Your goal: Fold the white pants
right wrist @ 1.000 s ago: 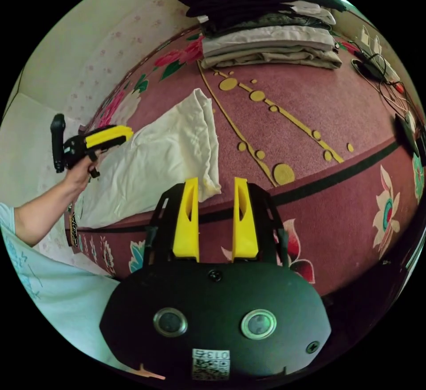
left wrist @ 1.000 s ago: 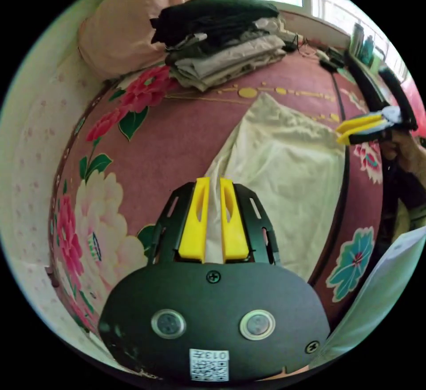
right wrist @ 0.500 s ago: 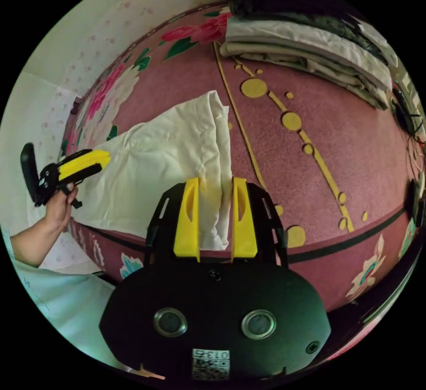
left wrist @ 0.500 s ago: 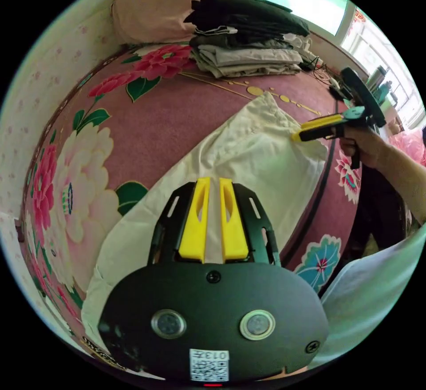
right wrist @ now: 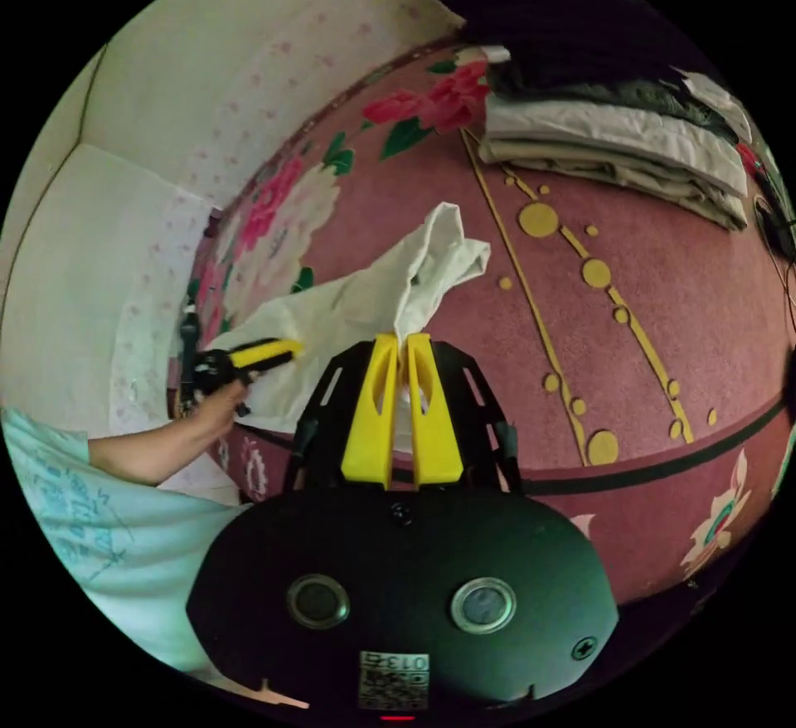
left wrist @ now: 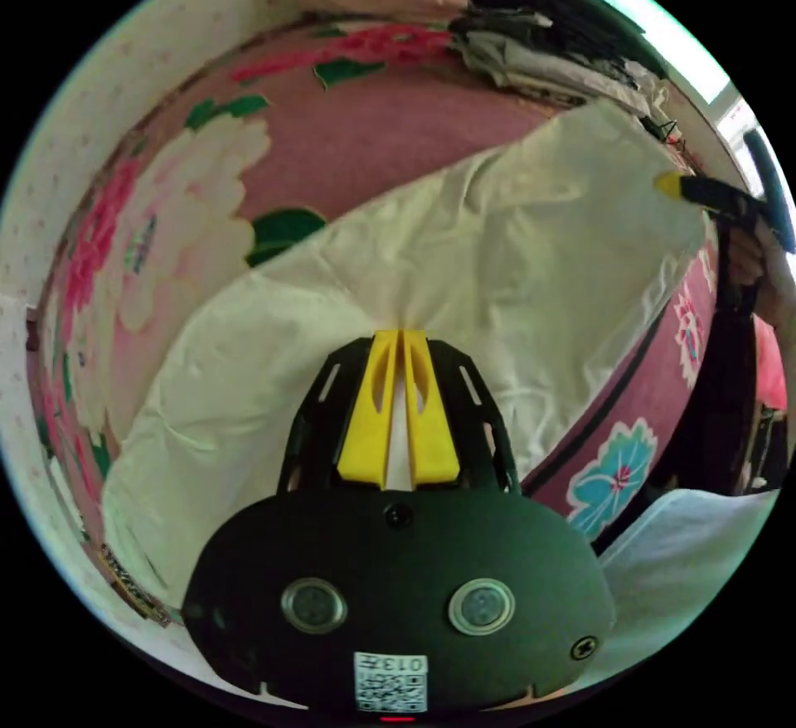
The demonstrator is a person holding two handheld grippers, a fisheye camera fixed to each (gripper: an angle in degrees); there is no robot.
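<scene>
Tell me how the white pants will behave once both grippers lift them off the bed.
The white pants will probably hang limp: the cloth peaks and bunches above the right gripper instead of holding shape. They seem light, since thin creases radiate from the left gripper. The unheld middle will likely sag and drag on the bedspread.
</scene>
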